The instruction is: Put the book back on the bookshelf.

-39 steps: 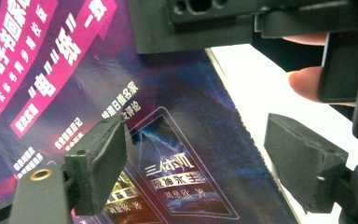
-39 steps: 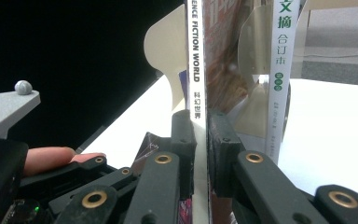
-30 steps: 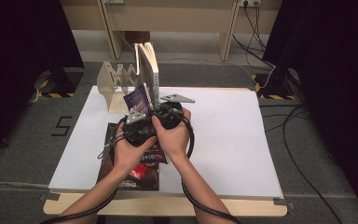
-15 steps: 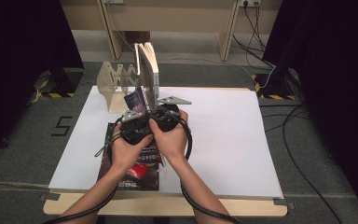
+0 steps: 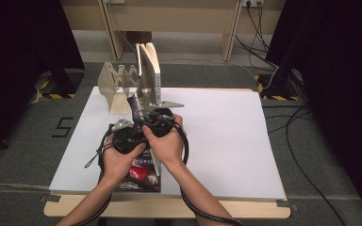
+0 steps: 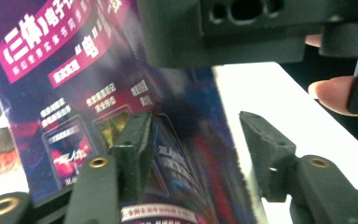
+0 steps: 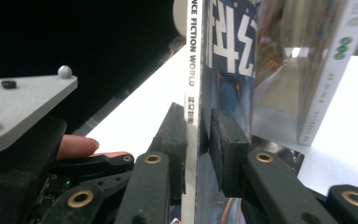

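Tabletop [image 5: 226,141] covered in white sheeting is carrying everything we are describing. At its far left edge we are seeing a pale zigzag book rack [image 5: 118,84] with a white book [image 5: 150,70] standing upright in it; in the right gripper view that white book [image 7: 328,70] is showing small green marks on its spine, too small for us to read.

Just in front of the rack we are holding a magazine [image 5: 136,104] upright on its edge, between the two grippers. In the right gripper view its white spine [image 7: 192,70] is reading "NCE FICTION WORLD", with Chinese characters below. In the left gripper view its purple cover [image 6: 74,84] is showing red banners of white Chinese lettering. A second magazine [image 5: 139,176] is lying flat at the near edge, under our wrists.

The right gripper [image 7: 199,135] is clamping the upright magazine by its spine edge, both pads pressing on it, though its jaws have just been easing apart. The left gripper [image 6: 196,144] has just been closing: one jaw is lying against the cover, the other is standing clear, so it is not gripping.
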